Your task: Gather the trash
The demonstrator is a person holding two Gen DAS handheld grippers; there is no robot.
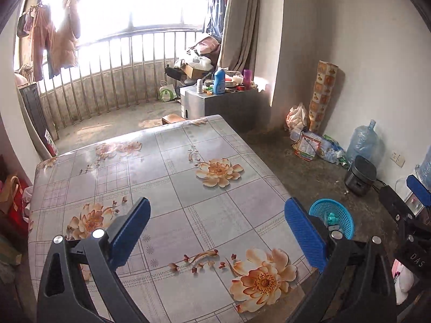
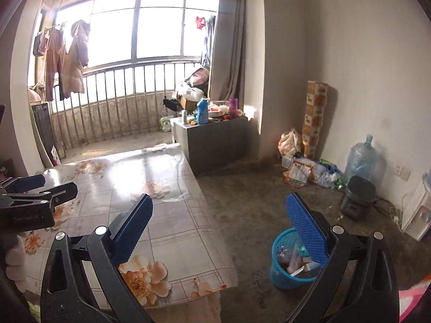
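My left gripper (image 1: 216, 207) is open above a table (image 1: 167, 167) covered with a floral cloth, with nothing between its blue pads. My right gripper (image 2: 219, 202) is also open and holds nothing; it hangs over the table's right edge (image 2: 199, 188) and the concrete floor. A blue plastic basket (image 2: 280, 274) stands on the floor right of the table, holding a bottle and wrappers (image 2: 292, 259). In the left wrist view the same basket (image 1: 347, 226) shows behind my right finger. No loose trash shows on the tabletop.
A pile of bags and wrappers (image 1: 312, 145) lies by the far wall beside a rolled mat (image 1: 323, 94). A large water jug (image 1: 362, 142) and a dark cooker (image 1: 359, 177) stand on the floor. A low cabinet (image 1: 231, 105) with bottles sits past the table.
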